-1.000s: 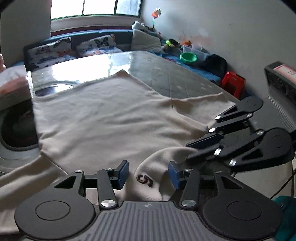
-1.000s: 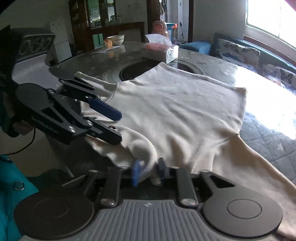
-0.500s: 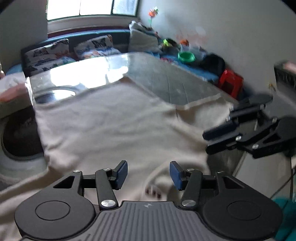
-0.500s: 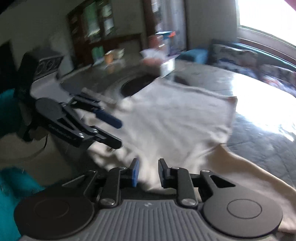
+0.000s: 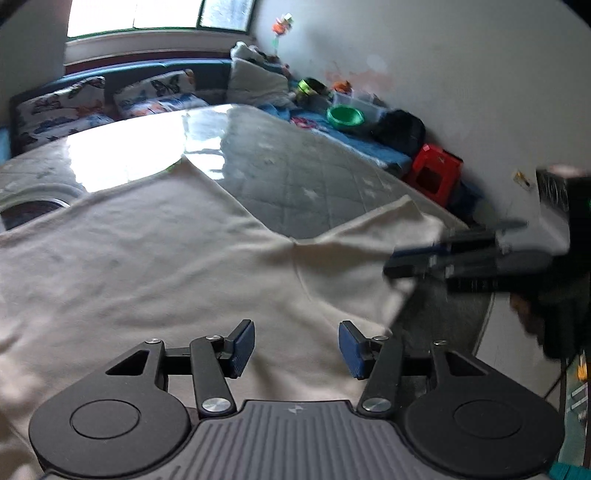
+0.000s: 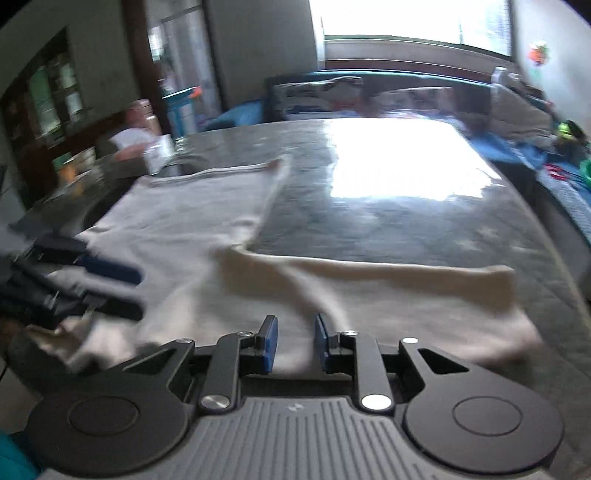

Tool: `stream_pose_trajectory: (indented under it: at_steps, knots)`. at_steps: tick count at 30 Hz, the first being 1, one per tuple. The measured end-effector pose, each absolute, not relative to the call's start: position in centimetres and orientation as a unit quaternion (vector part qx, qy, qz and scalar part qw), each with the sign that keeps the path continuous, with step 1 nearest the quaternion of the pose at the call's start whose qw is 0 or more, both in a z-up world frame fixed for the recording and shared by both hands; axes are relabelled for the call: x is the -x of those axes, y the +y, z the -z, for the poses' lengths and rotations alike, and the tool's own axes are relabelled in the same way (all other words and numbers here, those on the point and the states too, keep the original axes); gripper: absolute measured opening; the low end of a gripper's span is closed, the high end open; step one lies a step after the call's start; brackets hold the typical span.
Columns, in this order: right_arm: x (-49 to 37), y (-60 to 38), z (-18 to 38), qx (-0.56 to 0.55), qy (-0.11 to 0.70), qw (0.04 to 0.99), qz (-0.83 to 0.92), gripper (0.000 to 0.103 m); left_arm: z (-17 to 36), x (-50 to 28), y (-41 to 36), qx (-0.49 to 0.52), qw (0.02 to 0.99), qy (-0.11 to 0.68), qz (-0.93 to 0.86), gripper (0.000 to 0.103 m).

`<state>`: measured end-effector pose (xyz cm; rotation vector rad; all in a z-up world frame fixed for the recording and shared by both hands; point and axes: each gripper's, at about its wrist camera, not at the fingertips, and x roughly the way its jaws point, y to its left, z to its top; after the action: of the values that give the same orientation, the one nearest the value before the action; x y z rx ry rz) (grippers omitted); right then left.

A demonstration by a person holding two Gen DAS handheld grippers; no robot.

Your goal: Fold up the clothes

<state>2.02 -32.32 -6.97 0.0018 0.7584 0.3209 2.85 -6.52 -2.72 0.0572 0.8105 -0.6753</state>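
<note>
From the left wrist, we saw the cream shirt (image 5: 155, 258) spread flat on the worktop (image 5: 295, 177); our left gripper (image 5: 296, 347) held its fingers apart, gripping nothing. From the right wrist, our right gripper (image 6: 295, 341) kept a narrow gap, empty, above the shirt's sleeve (image 6: 388, 280).

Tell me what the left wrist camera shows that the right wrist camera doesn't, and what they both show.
Only the left wrist view shows the red stool by the wall and the green bowl clearly.

Only the right wrist view shows the dark cabinet and the whole long sleeve, laid flat toward the table's right side.

Both show the cream shirt spread on the glossy table, the bright window, and both open tools: the left gripper and the right gripper, neither pinching cloth.
</note>
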Motion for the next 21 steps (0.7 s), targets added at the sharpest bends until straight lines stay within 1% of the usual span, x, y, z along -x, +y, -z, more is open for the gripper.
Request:
stream_pose_trajectory:
  at_steps: [3,6,7,8,10,12,17,21]
  knots:
    - [-2.1,-34.6,7.2,-0.013,0.365,0.923,-0.124,0.023,3.1,-2.2,-7.1,-0.055,0.867,0.374,0.323,0.058]
    - [-2.2,-36.6,7.4,-0.026,0.36,0.927,-0.103,0.023,3.2,-1.9,-7.4,-0.063,0.866,0.373,0.327,0.059]
    - [-2.1,-37.2,7.3,-0.032,0.357,0.929,-0.097,0.027,3.2,-1.9,-7.5,-0.063,0.866,0.373,0.327,0.059]
    - [-2.0,-37.7,7.1,-0.041,0.351,0.931,-0.091,0.038,3.2,-1.9,-7.5,-0.064,0.866,0.373,0.327,0.059]
    - [-1.7,-38.7,6.6,-0.06,0.339,0.936,-0.077,0.044,3.2,-1.9,-7.5,-0.064,0.866,0.374,0.327,0.06]
    - [-1.6,-39.7,6.2,-0.07,0.33,0.94,-0.055,0.044,3.1,-1.9,-7.4,-0.067,0.865,0.374,0.327,0.061]
    - [-2.8,-39.5,7.0,-0.019,0.338,0.941,-0.015,0.043,3.1,-1.6,-7.5,-0.075,0.865,0.373,0.327,0.063]
    - [-3.6,-40.2,8.2,-0.022,0.35,0.936,0.028,0.043,3.1,-1.5,-7.4,-0.074,0.865,0.373,0.326,0.064]
